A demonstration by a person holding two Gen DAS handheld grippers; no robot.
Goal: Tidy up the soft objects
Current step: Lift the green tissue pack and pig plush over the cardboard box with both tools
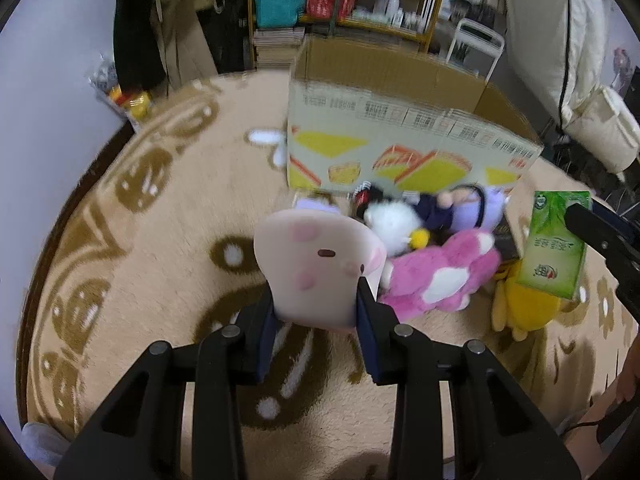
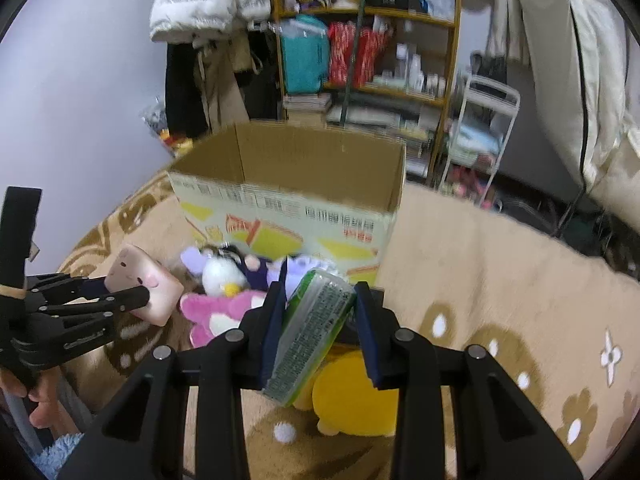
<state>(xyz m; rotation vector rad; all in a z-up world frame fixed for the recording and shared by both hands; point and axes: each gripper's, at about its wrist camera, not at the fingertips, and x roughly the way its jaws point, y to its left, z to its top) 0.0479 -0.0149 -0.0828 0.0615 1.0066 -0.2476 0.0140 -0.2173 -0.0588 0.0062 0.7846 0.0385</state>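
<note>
- Transfer stage, both hands loaded: the left claw (image 1: 316, 300) is clenched on a pale pink squishy cushion (image 1: 316, 264) with a printed face, its pads pressing the lower edge; the right claw (image 2: 320, 320) is clenched on a green tissue pack (image 2: 312, 328), held tilted between the pads.
- Target — an open cardboard box (image 2: 288, 208) standing on the beige patterned rug (image 2: 500, 280), just behind the remaining pile.
- Pile still on the rug, touching the box's front wall: a pink plush (image 1: 436, 280), a white plush (image 1: 390, 220), a lilac plush (image 1: 476, 210) and a yellow plush (image 2: 352, 392) lying below the right claw.
- Advice for the carry: both items probably belong in the box, so raise each above the rim before moving forward — the near wall is tall and a low approach would snag.
- Grip caution: the cushion is pinched by one edge only and may flop or slip; keep it steady and release only once it is well over the opening.
- Sequence: drop one item at a time so the claws do not crowd each other at the rim.
</note>
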